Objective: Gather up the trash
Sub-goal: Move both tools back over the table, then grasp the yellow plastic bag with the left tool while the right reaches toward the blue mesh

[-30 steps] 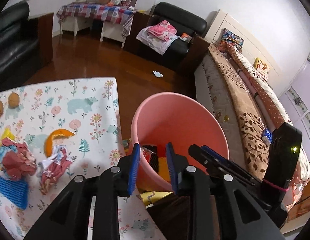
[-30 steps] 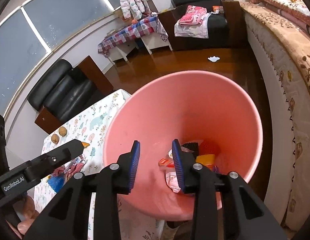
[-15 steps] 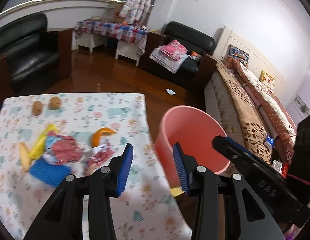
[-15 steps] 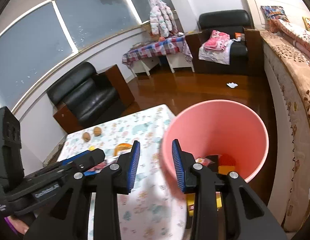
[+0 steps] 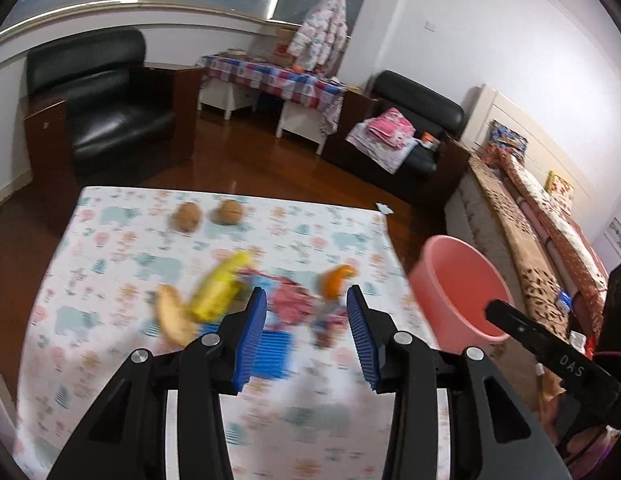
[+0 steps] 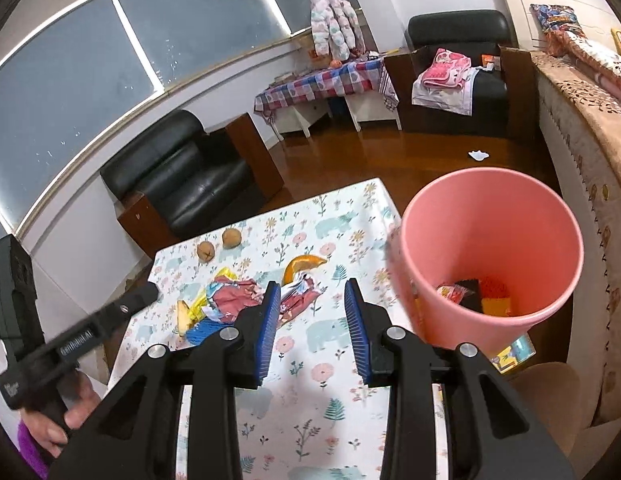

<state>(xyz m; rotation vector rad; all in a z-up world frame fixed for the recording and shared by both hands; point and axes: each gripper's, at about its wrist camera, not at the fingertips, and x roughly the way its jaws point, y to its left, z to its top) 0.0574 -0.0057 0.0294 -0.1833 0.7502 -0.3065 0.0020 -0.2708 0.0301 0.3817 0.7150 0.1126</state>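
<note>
Evenly lit indoors, from above; dark night glass in the curved window (image 6: 70, 92) at upper left of the right wrist view, with thin glare along its frame strips. Soft shadow under the black right gripper (image 6: 310, 320) on the floral tablecloth (image 6: 310, 420). Glossy reflections on the brown wooden floor (image 5: 246, 168). Heavy motion blur across the left wrist view, smearing the yellow banana peel (image 5: 218, 292) and pink wrapper (image 5: 290, 300). Strong fisheye bending and black vignette at all corners.
</note>
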